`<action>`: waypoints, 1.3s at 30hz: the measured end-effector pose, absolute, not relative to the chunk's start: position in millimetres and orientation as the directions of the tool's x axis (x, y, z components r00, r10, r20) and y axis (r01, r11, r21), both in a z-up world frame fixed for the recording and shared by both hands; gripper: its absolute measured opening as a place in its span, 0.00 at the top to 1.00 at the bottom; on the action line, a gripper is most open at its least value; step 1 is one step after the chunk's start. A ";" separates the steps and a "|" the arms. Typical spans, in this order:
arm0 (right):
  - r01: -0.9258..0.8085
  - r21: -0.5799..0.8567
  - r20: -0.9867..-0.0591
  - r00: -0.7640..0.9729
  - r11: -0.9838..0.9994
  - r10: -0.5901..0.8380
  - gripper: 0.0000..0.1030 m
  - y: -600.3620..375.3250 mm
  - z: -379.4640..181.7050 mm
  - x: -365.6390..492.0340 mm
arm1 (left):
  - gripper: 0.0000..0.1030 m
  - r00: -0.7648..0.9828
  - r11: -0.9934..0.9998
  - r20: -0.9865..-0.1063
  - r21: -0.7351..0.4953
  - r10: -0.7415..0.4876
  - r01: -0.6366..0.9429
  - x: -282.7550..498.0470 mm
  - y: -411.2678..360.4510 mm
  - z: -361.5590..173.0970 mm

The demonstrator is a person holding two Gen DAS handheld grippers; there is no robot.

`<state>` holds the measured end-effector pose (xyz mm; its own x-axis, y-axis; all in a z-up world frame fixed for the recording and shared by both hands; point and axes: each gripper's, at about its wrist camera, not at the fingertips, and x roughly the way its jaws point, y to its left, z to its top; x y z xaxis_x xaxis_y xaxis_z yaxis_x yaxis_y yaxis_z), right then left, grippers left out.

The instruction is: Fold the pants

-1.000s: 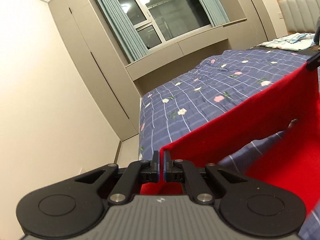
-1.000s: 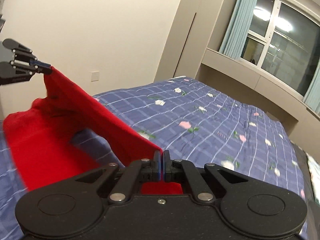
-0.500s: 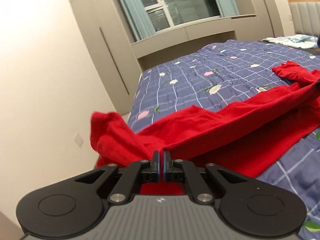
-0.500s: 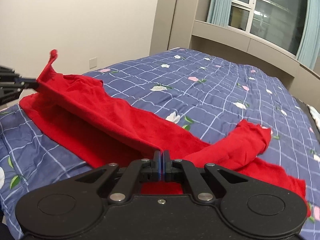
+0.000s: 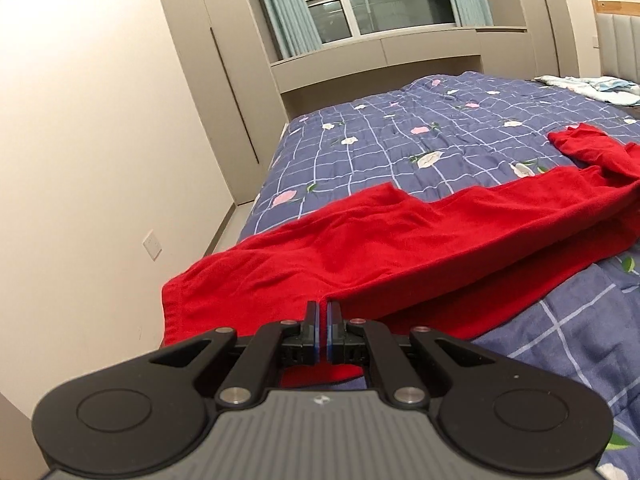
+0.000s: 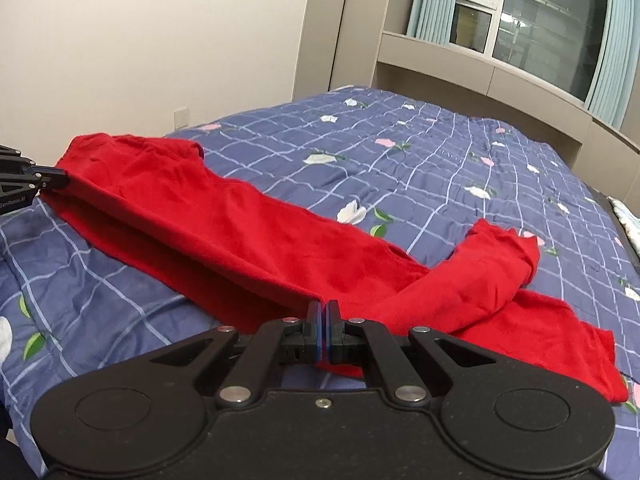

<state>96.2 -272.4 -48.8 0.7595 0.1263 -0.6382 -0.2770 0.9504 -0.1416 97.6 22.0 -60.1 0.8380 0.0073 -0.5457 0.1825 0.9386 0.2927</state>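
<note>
Both tools, left tool (image 5: pixel 323 312) and right tool (image 6: pixel 321 310), stay clamped on the pants (image 6: pixel 248 236); now lowered onto the bed (image 6: pixel 440 152).

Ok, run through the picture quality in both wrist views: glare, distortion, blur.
Left wrist view: fisheye bends the wall and cupboard lines, corners are vignetted black; red pants sharp, no motion blur. Right wrist view: ceiling lights glare in the window; bedspread evenly lit, pants crisp, the same dark corners.
</note>
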 end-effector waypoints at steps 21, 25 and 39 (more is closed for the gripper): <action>-0.223 0.000 -0.624 0.762 0.975 0.175 0.24 -316.5 -55.1 97.1 | 0.09 0.755 0.961 -0.627 0.031 -0.195 0.273 91.4 -20.2 -43.4; -0.171 -0.001 -0.617 0.775 0.985 0.134 0.08 -345.0 -49.0 108.9 | 0.02 0.716 0.932 -0.620 -0.078 -0.322 0.353 102.5 -58.2 -40.5; -0.188 -0.047 -0.728 0.679 0.981 0.095 0.02 -397.6 -37.3 282.7 | 0.03 0.546 0.811 -0.633 -0.242 -0.548 0.533 160.0 -191.9 -70.0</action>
